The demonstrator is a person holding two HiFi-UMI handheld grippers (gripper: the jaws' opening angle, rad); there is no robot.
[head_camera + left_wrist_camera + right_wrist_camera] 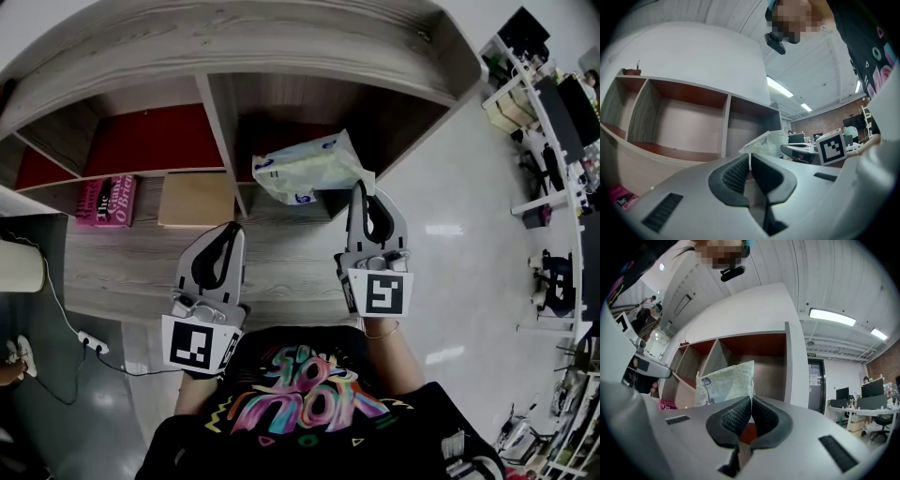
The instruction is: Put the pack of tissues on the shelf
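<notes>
The tissue pack (307,169) is pinched by its edge in the closed right hand-held gripper (360,187), before the shelf (217,112). The left hand-held gripper (233,229) is seen closed, empty.

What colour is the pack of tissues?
The pack of tissues is pale green with small blue marks, clearest in the right gripper view.

Long ceiling lamps (832,316) light the room brightly and evenly. In the right gripper view they burn out to pure white. The pale floor (442,229) throws back soft patches of glare. The shelf (221,131) keeps mild shadow in its compartments, deepest toward the back. All three views bend hard at the edges — the two gripper views have black corners — and whatever lies closest to those lenses goes soft.
</notes>
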